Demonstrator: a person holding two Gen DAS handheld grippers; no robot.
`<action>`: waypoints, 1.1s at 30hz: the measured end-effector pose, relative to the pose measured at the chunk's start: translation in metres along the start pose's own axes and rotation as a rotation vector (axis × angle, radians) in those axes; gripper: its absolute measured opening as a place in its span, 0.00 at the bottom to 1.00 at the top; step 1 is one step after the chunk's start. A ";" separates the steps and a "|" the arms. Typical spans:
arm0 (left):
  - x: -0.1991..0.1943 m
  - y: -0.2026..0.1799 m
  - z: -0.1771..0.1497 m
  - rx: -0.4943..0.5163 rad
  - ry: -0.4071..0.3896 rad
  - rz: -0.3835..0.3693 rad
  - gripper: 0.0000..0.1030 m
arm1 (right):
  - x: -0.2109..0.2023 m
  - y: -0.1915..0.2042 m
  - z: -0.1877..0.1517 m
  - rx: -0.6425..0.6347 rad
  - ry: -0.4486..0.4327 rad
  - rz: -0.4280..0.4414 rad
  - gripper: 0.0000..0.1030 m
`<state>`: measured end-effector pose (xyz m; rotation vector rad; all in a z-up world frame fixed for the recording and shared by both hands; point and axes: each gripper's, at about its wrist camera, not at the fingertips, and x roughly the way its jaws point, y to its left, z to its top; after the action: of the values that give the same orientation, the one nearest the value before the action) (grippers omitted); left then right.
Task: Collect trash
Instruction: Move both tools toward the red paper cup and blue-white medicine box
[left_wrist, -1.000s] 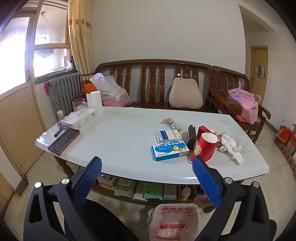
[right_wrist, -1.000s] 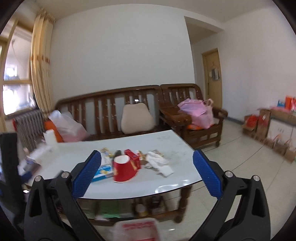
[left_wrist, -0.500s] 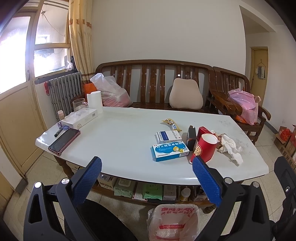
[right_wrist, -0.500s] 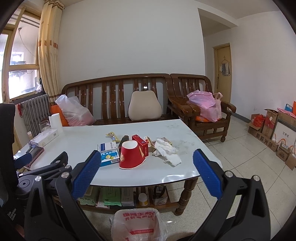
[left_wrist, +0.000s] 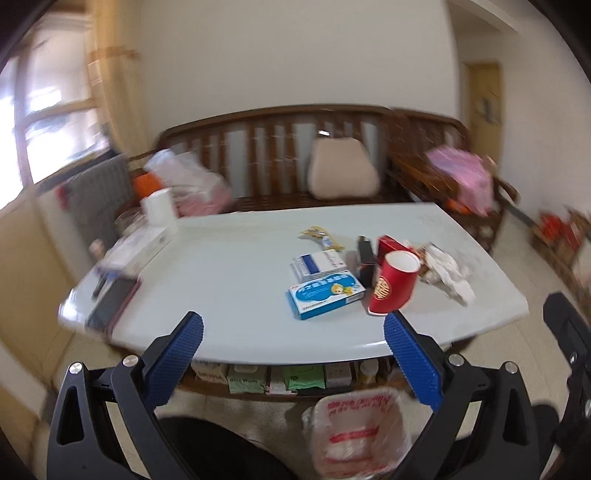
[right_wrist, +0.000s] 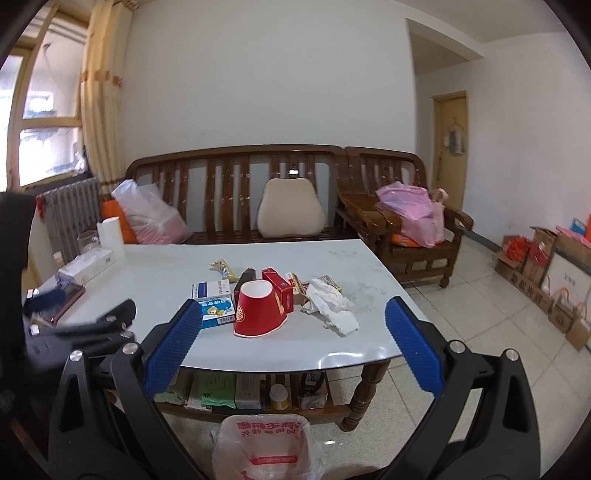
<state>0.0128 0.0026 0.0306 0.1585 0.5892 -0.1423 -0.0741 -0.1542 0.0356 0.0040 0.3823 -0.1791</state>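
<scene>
A red paper cup lies tipped on the white table, with a crumpled white tissue to its right, a red box behind it and a yellow snack wrapper farther back. The cup and tissue also show in the blurred left wrist view. A bin lined with a white bag stands on the floor in front of the table. My left gripper and right gripper are both open and empty, held short of the table's near edge.
Blue medicine boxes lie left of the cup. A phone, tissue box and paper roll sit at the table's left end. A wooden bench with a cushion and bags stands behind. Cartons line the right wall.
Both grippers have moved closer to the table and stay open. The left view has swung and is blurred; the right view now looks more squarely at the cup.
</scene>
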 end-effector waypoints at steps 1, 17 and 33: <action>0.003 0.003 0.010 0.042 0.014 -0.011 0.93 | 0.002 -0.001 0.004 -0.020 0.001 0.006 0.94; 0.080 -0.006 0.051 0.439 0.253 -0.252 0.93 | 0.086 -0.006 0.041 -0.246 0.237 0.210 0.94; 0.152 -0.022 0.049 0.625 0.355 -0.339 0.93 | 0.158 -0.018 0.049 -0.195 0.429 0.347 0.94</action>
<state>0.1599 -0.0419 -0.0173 0.7012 0.9109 -0.6371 0.0849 -0.2008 0.0226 -0.0845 0.8173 0.2073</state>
